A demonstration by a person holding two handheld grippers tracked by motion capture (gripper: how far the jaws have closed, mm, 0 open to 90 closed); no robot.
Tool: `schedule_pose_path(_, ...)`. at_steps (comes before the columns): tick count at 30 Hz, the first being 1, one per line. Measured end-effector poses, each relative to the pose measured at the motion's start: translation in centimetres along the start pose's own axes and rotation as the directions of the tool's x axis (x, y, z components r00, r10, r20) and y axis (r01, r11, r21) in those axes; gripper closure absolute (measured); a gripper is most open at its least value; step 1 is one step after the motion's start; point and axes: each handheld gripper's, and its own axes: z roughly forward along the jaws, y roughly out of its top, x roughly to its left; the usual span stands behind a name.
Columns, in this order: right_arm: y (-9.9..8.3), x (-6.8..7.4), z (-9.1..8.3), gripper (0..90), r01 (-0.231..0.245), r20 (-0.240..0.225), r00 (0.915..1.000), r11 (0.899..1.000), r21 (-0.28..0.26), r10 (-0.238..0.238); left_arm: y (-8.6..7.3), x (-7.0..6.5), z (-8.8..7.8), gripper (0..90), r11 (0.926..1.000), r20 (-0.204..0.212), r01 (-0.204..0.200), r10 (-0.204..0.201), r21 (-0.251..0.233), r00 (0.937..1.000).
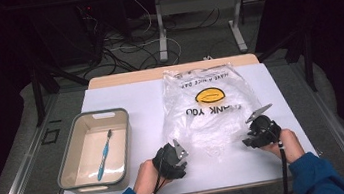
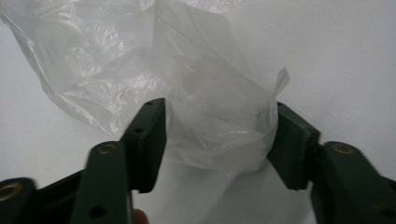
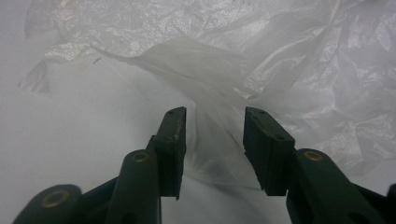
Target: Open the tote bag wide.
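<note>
Left gripper [image 1: 181, 152] fingers [image 2: 148, 140] parted, loose handle of one crinkled clear plastic bag [image 1: 209, 107] between; right gripper [image 1: 249, 140] likewise. Bag flat mid white counter [image 1: 140, 101]. One grey tray [image 1: 68, 167], one blue toothbrush [image 1: 104, 155] inside. Dark room, floor cables [image 1: 128, 47].

- The clear plastic bag [image 1: 209, 103] on the worktop carries "THANK YOU" in dark letters, seen upside down from the high view.
- Near its far edge, upside down: "HAVE A NICE DAY".
- Between them, a yellow smiley sign.
</note>
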Motion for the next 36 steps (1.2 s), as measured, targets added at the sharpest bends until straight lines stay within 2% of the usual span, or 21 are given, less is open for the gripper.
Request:
schedule_pose_path(1, 0.1, 0.1, -0.2, 64.0, -0.014, 0.003, 0.9999, 0.999, 0.032, 0.014, -0.1, 0.1, 0.1, 48.4, 1.0000, 0.005, 0.004, -0.004, -0.008, 1.0000)
schedule_pose_path(2, 0.1, 0.1, -0.2, 64.0, -0.014, 0.003, 0.9999, 0.999, 0.032, 0.014, -0.2, 0.2, 0.2, 48.4, 0.9998, 0.015, 0.010, -0.010, -0.016, 0.9998)
schedule_pose_path(5, 0.1, 0.1, 0.0, 77.0, -0.001, 0.009, 1.0000, 1.000, 0.031, 0.000, -0.4, 0.7, 0.3, 64.1, 0.9993, 0.018, 0.025, -0.024, -0.029, 0.9995)
schedule_pose_path(7, 0.2, 0.2, 0.0, 79.4, 0.000, 0.004, 1.0000, 0.999, 0.036, 0.000, -0.4, 0.8, 0.3, 66.9, 0.9993, 0.015, 0.027, -0.027, -0.025, 0.9995)
schedule_pose_path(8, 0.2, 0.1, -0.1, 83.6, 0.016, 0.001, 0.9999, 0.999, 0.031, -0.016, -0.5, 1.0, 0.4, 71.8, 0.9990, 0.019, 0.033, -0.032, -0.030, 0.9993)
schedule_pose_path(14, 0.3, 0.1, -0.7, 89.0, 0.001, 0.018, 0.9998, 1.000, 0.017, -0.001, -0.5, 1.6, -0.1, 83.9, 0.9971, 0.021, 0.050, -0.049, -0.058, 0.9986)
schedule_pose_path(17, 0.3, 0.1, -1.0, 89.4, 0.017, 0.009, 0.9998, 1.000, 0.010, -0.017, -0.4, 1.7, -0.4, 85.7, 0.9961, 0.023, 0.052, -0.051, -0.072, 0.9984)
schedule_pose_path(18, 0.4, 0.1, -1.2, 89.3, 0.022, 0.011, 0.9997, 1.000, 0.007, -0.022, -0.4, 1.9, -0.6, 85.9, 0.9973, 0.036, 0.048, -0.046, -0.056, 0.9983)
schedule_pose_path(19, 0.5, 0.2, -1.3, 89.4, 0.016, 0.005, 0.9998, 1.000, 0.009, -0.017, -0.4, 1.9, -0.6, 86.0, 0.9960, 0.023, 0.055, -0.053, -0.070, 0.9983)
schedule_pose_path(21, 0.6, 0.2, -1.3, 89.3, 0.013, 0.016, 0.9998, 1.000, 0.006, -0.013, -0.4, 2.0, -0.7, 86.1, 0.9963, 0.025, 0.054, -0.052, -0.067, 0.9983)
schedule_pose_path(22, 0.7, 0.2, -1.6, 89.3, 0.028, 0.009, 0.9996, 1.000, 0.013, -0.028, -0.4, 2.1, -0.8, 86.1, 0.9953, 0.028, 0.062, -0.060, -0.074, 0.9978)
schedule_pose_path(25, 0.8, 0.3, -1.6, 89.3, 0.026, 0.016, 0.9995, 1.000, 0.014, -0.026, -0.2, 2.4, -1.1, 86.1, 0.9960, 0.033, 0.063, -0.061, -0.064, 0.9976)
schedule_pose_path(26, 0.9, 0.2, -1.7, 89.2, 0.037, 0.005, 0.9993, 0.999, 0.016, -0.037, -0.2, 2.5, -1.2, 86.1, 0.9965, 0.036, 0.059, -0.057, -0.059, 0.9977)
schedule_pose_path(27, 1.0, 0.3, -1.7, 89.3, 0.022, 0.017, 0.9996, 1.000, 0.021, -0.023, -0.1, 2.6, -1.3, 86.1, 0.9962, 0.038, 0.064, -0.062, -0.060, 0.9974)
schedule_pose_path(30, 1.2, 0.3, -1.9, 89.3, 0.023, 0.020, 0.9995, 0.999, 0.023, -0.024, 0.1, 2.8, -1.7, 86.2, 0.9957, 0.031, 0.069, -0.068, -0.061, 0.9972)
schedule_pose_path(35, 1.5, 0.2, -2.3, 89.6, 0.041, 0.034, 0.9986, 0.999, 0.010, -0.041, 0.4, 3.0, -2.6, 86.1, 0.9939, 0.029, 0.080, -0.078, -0.076, 0.9965)
schedule_pose_path(36, 1.6, 0.3, -2.4, 89.6, 0.039, 0.017, 0.9991, 0.999, 0.012, -0.039, 0.4, 3.1, -2.8, 86.1, 0.9940, 0.029, 0.077, -0.075, -0.078, 0.9968)
